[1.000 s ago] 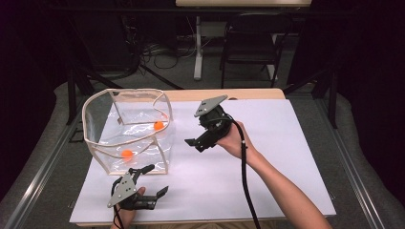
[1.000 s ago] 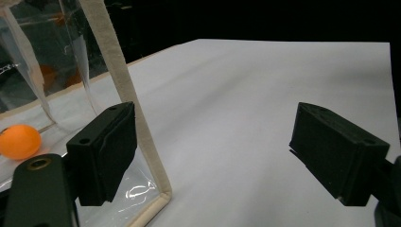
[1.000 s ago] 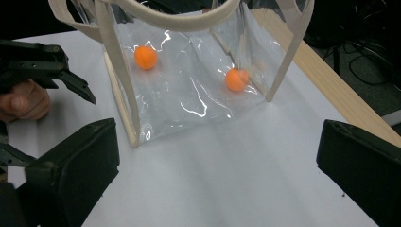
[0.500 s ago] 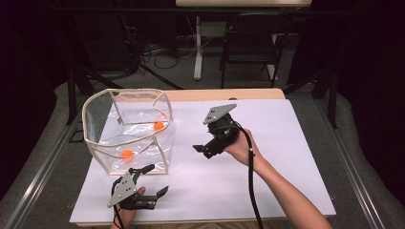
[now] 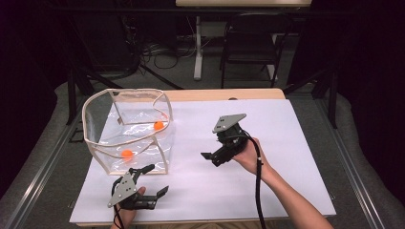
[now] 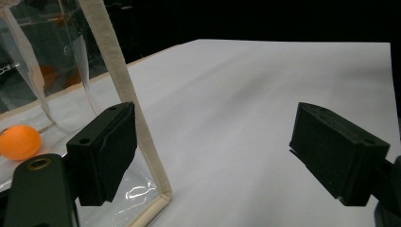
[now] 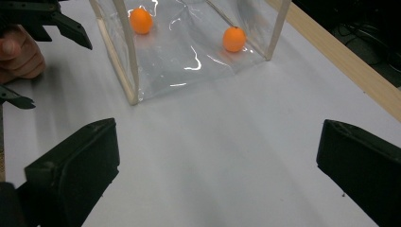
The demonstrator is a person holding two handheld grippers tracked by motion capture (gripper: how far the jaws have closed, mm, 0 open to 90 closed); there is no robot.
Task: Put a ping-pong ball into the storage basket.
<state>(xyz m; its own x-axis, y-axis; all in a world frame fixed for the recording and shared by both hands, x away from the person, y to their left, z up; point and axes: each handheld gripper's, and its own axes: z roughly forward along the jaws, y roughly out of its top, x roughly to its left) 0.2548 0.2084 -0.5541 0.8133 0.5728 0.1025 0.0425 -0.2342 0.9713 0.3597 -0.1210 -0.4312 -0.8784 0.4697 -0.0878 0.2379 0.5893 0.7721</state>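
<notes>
A clear plastic bin with cream trim stands on the left of the white table top. Two orange balls lie inside it, one at the back and one near the front. My left gripper rests open by the bin's front right corner, and its own view shows the corner trim beside its left jaw and a ball behind the plastic. My right gripper is held open above mid-table, right of the bin and pointing toward it. Both balls appear beyond its empty jaws.
The table's wooden back edge runs behind the white sheet. A chair and cables stand on the floor beyond. In the right gripper view, the left hand and its gripper sit at the upper left.
My right gripper has drifted to the right and slightly toward the person, away from the bin. The left gripper and both balls have stayed put.
</notes>
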